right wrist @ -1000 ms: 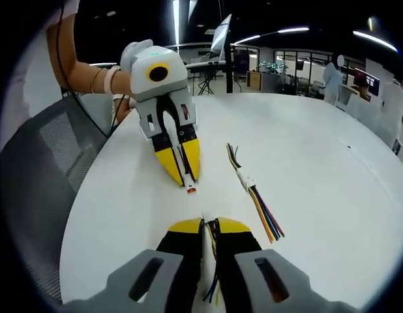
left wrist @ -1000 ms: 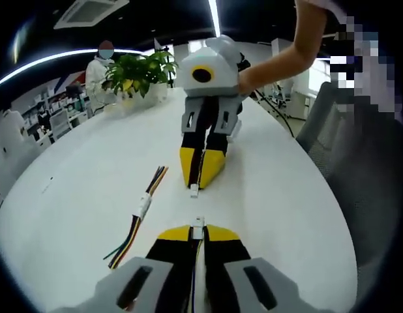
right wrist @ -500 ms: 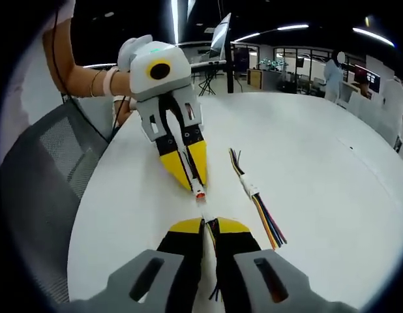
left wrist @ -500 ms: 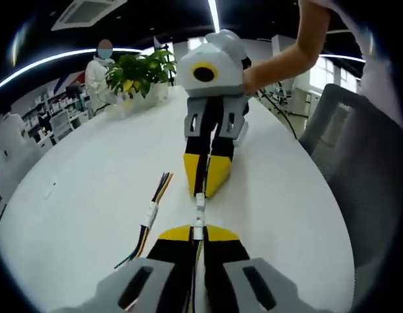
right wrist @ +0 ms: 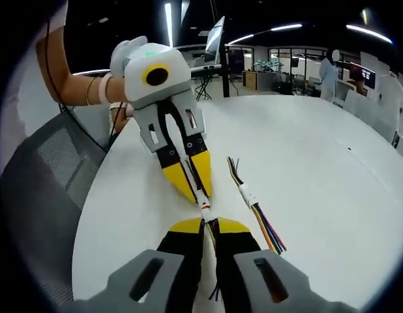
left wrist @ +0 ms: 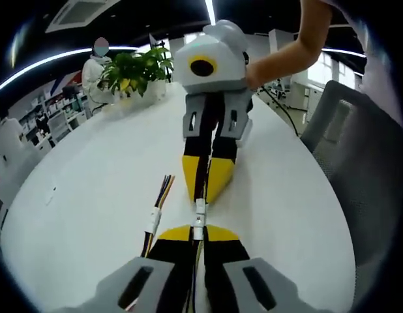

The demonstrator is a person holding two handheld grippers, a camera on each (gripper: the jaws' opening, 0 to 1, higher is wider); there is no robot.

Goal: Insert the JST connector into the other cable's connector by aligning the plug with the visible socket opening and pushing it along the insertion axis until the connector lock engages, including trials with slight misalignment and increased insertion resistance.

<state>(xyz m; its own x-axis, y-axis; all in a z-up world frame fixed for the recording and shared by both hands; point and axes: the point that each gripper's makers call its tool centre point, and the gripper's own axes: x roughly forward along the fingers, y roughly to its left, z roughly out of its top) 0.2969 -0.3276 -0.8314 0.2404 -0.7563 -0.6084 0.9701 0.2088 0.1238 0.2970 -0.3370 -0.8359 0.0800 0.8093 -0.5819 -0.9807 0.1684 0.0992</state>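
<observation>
My left gripper point(left wrist: 198, 229) is shut on a thin wire bundle that ends in a small white JST connector point(left wrist: 198, 220). Facing it tip to tip, my right gripper point(left wrist: 203, 194) is shut on the other cable's white connector point(left wrist: 200, 207). Both connectors meet end to end in one line just above the white table point(left wrist: 90, 163). In the right gripper view my right gripper point(right wrist: 209, 225) holds coloured wires, and the joined connectors point(right wrist: 204, 208) bridge to my left gripper point(right wrist: 197, 190). How deep the plug sits I cannot tell.
A spare multicoloured cable with a white connector point(left wrist: 153, 220) lies on the table beside the grippers, seen too as the spare cable point(right wrist: 249, 196). A potted plant point(left wrist: 137, 68) stands at the far end. A grey mesh chair point(left wrist: 358, 156) borders the table edge.
The two grippers have closed the gap of a second ago. The connectors, apart then, now touch in line between the tips.
</observation>
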